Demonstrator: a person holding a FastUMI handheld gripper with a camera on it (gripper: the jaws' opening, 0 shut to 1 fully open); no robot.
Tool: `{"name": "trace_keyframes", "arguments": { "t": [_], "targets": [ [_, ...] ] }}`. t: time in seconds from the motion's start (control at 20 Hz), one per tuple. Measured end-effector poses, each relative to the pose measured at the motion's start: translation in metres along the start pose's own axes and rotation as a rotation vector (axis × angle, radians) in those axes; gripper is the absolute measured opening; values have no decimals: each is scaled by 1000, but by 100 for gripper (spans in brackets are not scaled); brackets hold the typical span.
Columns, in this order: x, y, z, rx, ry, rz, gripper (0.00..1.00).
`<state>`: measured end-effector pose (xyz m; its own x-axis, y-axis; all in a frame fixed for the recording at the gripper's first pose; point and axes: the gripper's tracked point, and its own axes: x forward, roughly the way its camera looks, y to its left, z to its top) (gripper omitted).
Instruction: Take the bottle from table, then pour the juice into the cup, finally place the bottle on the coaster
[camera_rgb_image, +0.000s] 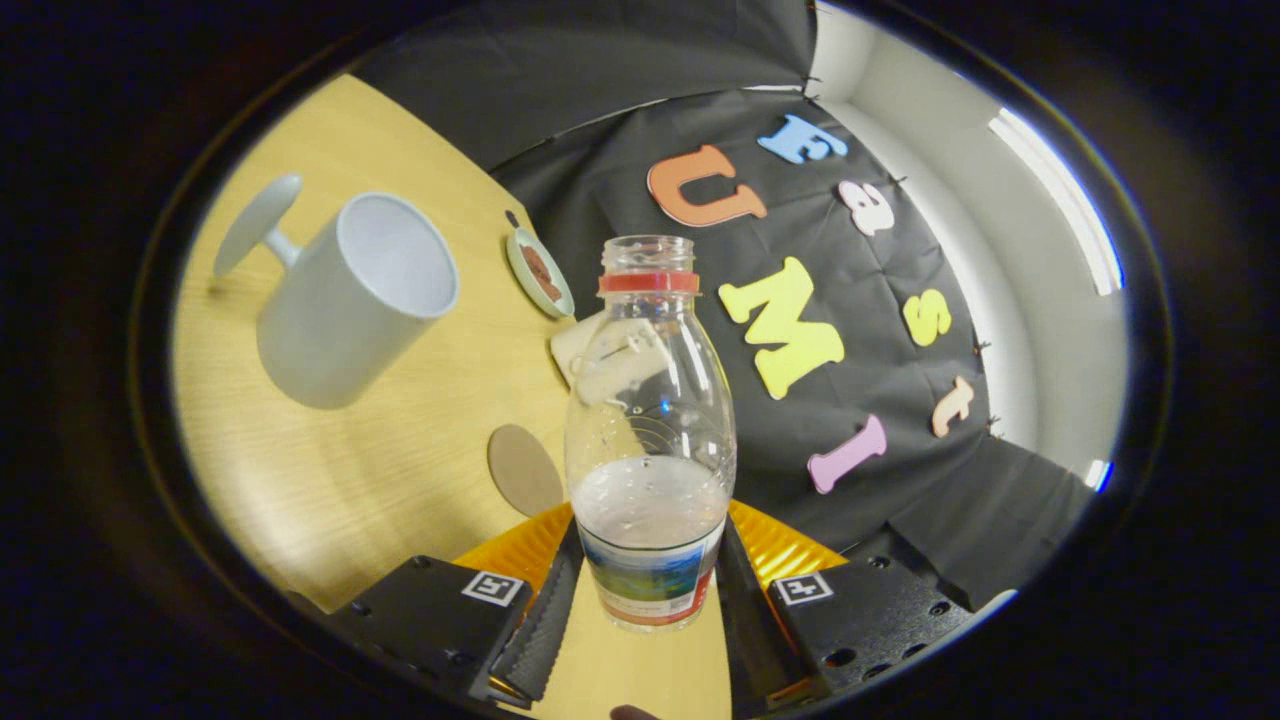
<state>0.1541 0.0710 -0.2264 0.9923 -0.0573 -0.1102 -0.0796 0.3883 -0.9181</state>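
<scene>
Both fingers of the gripper (650, 590) pinch the bottle (648, 430) at its label, so the taking step looks done. It is uncapped, has some juice low inside, and the view is tilted. Beyond the fingers, the cup (350, 300) stands on the table (330, 480); pouring seems not begun. I judge the round coaster (523, 468) beside the bottle waits for the last step

bottle (648, 430) label unreadable; no other txt

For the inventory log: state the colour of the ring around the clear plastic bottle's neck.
Red. The ring sits just below the bottle's open mouth, clearest in the gripper view.
</scene>
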Motion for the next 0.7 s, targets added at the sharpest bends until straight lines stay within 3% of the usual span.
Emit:
{"name": "trace_keyframes", "arguments": {
  "t": [0.45, 0.7],
  "targets": [
    [6, 6, 4, -298, -17, -43, 76],
    [1, 2, 10, -377, -50, -50, 76]
  ]
}}
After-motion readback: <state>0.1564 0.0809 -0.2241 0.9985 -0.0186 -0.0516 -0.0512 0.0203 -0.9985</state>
